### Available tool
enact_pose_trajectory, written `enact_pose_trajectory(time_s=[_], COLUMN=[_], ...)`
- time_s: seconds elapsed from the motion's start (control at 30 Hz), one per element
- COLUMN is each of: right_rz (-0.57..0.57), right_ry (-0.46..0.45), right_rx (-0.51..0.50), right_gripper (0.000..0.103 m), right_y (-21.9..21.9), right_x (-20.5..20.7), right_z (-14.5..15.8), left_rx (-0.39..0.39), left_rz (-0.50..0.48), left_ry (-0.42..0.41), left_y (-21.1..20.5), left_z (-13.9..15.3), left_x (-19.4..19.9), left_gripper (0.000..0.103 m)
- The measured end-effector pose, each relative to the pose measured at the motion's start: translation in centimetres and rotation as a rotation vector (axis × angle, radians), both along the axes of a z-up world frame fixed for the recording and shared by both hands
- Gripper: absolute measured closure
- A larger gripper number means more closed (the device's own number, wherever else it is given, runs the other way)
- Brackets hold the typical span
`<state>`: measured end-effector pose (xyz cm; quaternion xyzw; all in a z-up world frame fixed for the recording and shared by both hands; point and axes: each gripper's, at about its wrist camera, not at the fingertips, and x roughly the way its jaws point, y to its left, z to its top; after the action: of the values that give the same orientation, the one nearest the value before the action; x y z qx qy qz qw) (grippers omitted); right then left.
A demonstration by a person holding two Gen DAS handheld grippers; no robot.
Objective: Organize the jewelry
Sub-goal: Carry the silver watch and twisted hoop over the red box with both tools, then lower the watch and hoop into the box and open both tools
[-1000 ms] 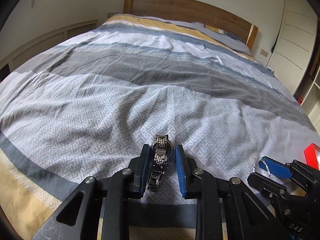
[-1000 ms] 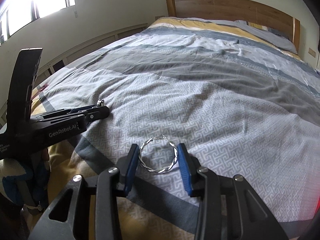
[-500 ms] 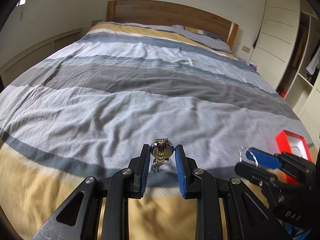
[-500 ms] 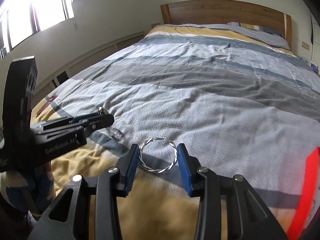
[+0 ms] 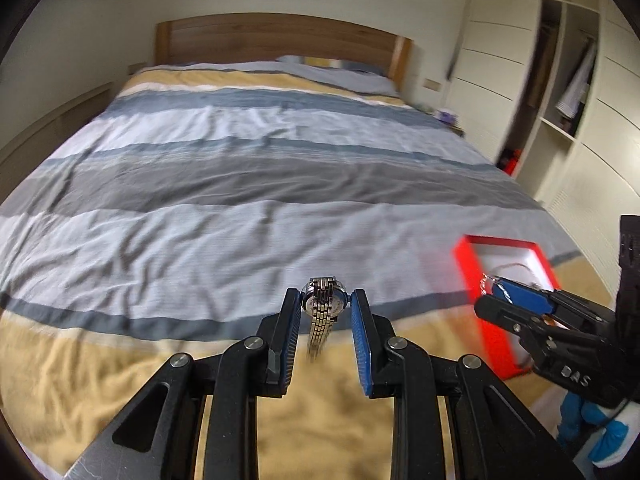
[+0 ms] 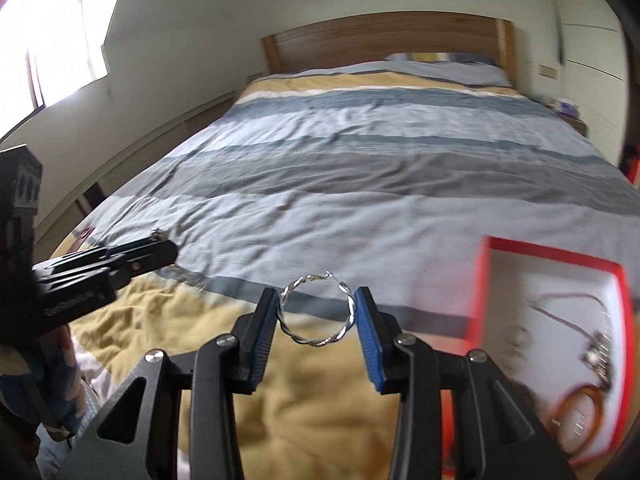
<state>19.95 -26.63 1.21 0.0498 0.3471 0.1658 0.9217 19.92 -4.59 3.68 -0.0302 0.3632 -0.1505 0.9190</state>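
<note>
My left gripper (image 5: 325,307) is shut on a silver metal-band watch (image 5: 323,309), held in the air above the bed's foot, the strap hanging down. My right gripper (image 6: 317,307) is shut on a twisted silver hoop bracelet (image 6: 316,309), also lifted. A red box with a white lining (image 6: 496,264) lies on the bed to the right; it holds a thin chain, a small watch-like piece and an orange ring. The box also shows in the left wrist view (image 5: 468,264), behind my right gripper (image 5: 500,296). My left gripper shows at the left of the right wrist view (image 6: 160,246).
The bed is covered by a striped grey, white and yellow duvet (image 5: 248,184), with a wooden headboard (image 5: 280,40) at the far end. White wardrobes (image 5: 560,80) stand to the right. A window (image 6: 52,52) is on the left wall.
Both grippers have risen and swung right with their jewelry held. The red box has come further into both views, now close by the right gripper.
</note>
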Motion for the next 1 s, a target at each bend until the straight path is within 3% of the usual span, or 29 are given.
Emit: enact_pose_trajectory(time_s=[0.23, 0.57, 1.0], right_rz=[-0.162, -0.29, -0.277], right_ry=[0.038, 0.139, 0.21], right_rx=[-0.022, -0.026, 0.011], right_gripper=[0.066, 0.066, 0.066], right_y=[-8.5, -16.6, -17.9], right_x=[-2.1, -3.7, -3.0], right_z=[-1.1, -5.1, -7.4], left_rx=[-0.046, -0.02, 0.07], left_rz=[-0.192, -0.426, -0.449], left_ry=[0.044, 0.131, 0.253], left_y=[-9.0, -20.5, -24.8], left_z=[-0.1, -3.0, -8.4], left_x=[-0.4, -1.1, -0.3], left_gripper=[0.078, 0.078, 0.078])
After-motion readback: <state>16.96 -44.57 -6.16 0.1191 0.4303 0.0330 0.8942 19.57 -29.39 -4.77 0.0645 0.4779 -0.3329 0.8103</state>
